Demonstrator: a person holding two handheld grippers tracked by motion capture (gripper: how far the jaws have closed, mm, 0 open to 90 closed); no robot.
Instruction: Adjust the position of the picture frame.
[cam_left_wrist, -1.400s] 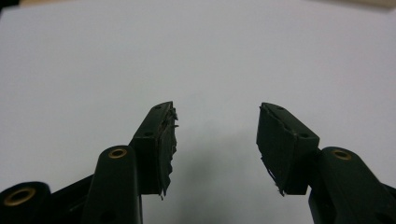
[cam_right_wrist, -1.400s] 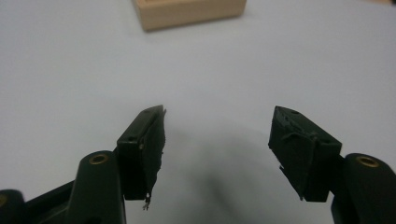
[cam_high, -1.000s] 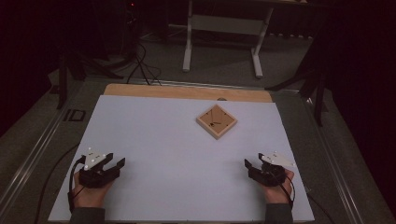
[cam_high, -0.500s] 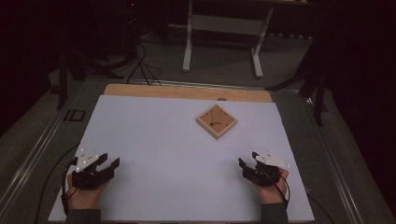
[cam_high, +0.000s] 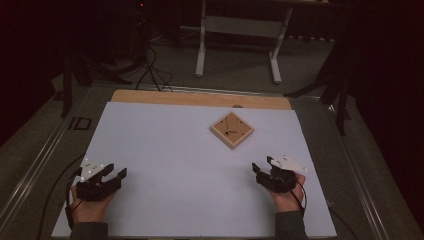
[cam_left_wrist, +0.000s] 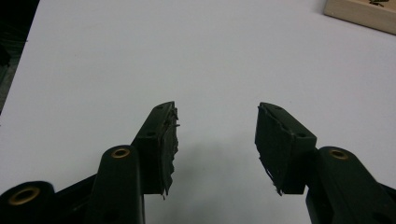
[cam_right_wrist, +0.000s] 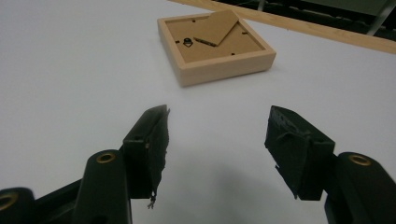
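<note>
Two black hand-held grippers low on a white table, a shallow wooden frame ahead of them.

Right hand-held gripper (cam_right_wrist: 217, 135): jaws well apart, nothing between them, hovering over the bare white table sheet (cam_high: 175, 150) near its right front corner. Left hand-held gripper (cam_left_wrist: 215, 133): jaws likewise spread and empty, near the left front corner, well apart from the right one. The square light-wood shallow box frame (cam_right_wrist: 215, 46) lies flat, ahead of the right hand-held gripper and nearer to it than to the left; inside its rim sit a brown cardboard panel (cam_right_wrist: 219, 27), tilted across one corner, and a small dark fitting (cam_right_wrist: 187, 42). Open sheet lies between jaws and frame. Beyond the frame, a strip of bare wooden table edge (cam_high: 200, 98); farther off, a white metal stand (cam_high: 240, 30) on the dim floor.
</note>
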